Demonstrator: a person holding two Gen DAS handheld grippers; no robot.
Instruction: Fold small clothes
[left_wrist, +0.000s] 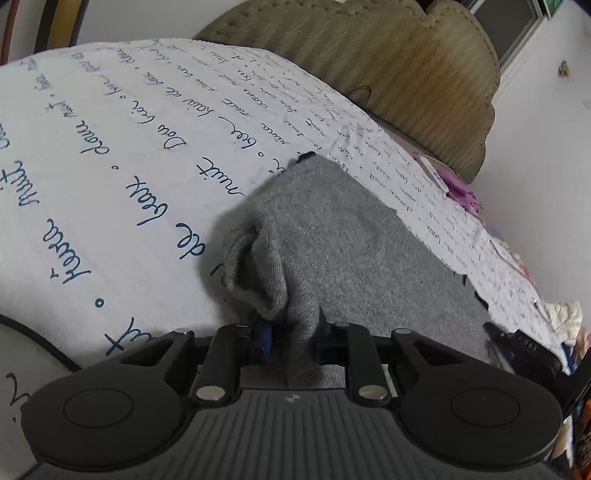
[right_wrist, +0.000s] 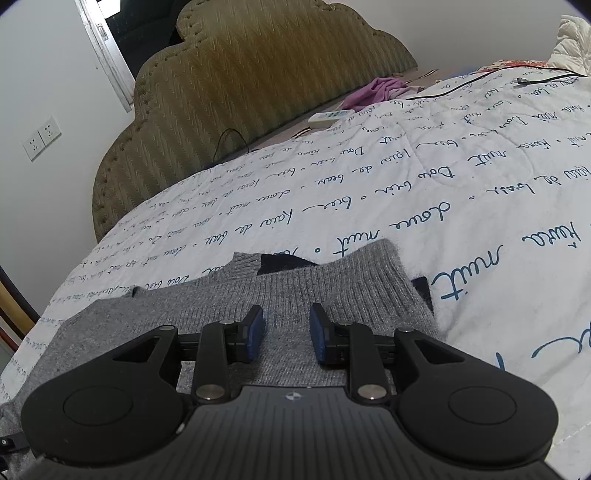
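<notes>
Grey knit is being pinched between the jaws of the left gripper (left_wrist: 291, 338), a bunched fold of the sweater (left_wrist: 332, 236) rising just ahead of them. Only a small gather appears to be caught, so it could be pulled free if it is lifted quickly, and the fold would be spoiled. The right gripper (right_wrist: 287, 332) is being held tilted downward over the sweater's ribbed edge, its jaws parted with nothing clamped; a low sweep could drag the knit. The sweater is lying on the script-printed quilt (right_wrist: 461, 192), with the padded headboard (right_wrist: 240, 92) beyond.
</notes>
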